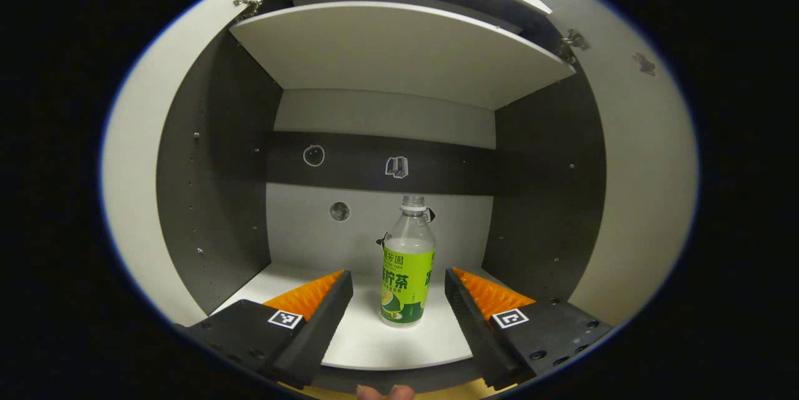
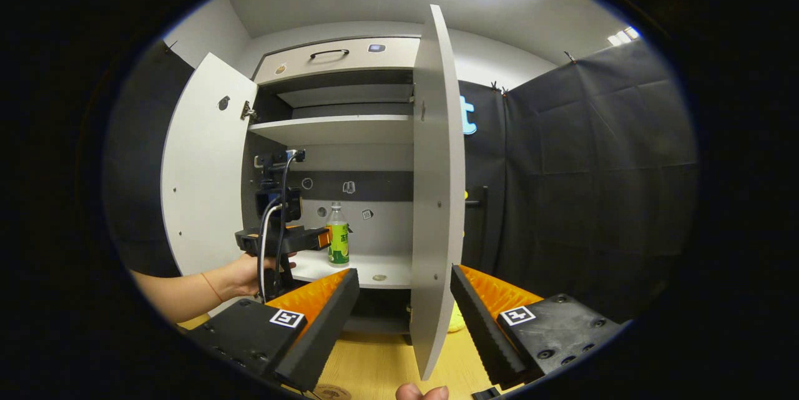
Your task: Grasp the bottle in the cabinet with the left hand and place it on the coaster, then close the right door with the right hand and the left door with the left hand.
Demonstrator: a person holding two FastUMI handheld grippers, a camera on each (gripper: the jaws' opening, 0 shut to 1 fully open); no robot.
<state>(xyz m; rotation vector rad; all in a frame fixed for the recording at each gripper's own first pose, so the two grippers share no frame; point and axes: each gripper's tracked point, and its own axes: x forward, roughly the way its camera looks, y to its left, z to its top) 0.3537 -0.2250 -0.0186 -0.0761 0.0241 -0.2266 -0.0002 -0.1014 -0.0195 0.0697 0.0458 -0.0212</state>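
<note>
An open cabinet (image 2: 337,75) stands on a wooden worktop (image 2: 374,365), both doors swung outward. Inside, a bottle (image 1: 407,263) with a green label stands upright on the white bottom shelf (image 1: 374,344), under an upper shelf (image 1: 399,50). The left gripper (image 1: 398,291) points at the bottle, jaws apart, the bottle ahead between them, untouched. The right gripper (image 2: 404,291) hangs outside, jaws apart, with the right door (image 2: 437,188) edge between them. A hand (image 2: 246,275) holds the left gripper beside the left door (image 2: 203,169).
</note>
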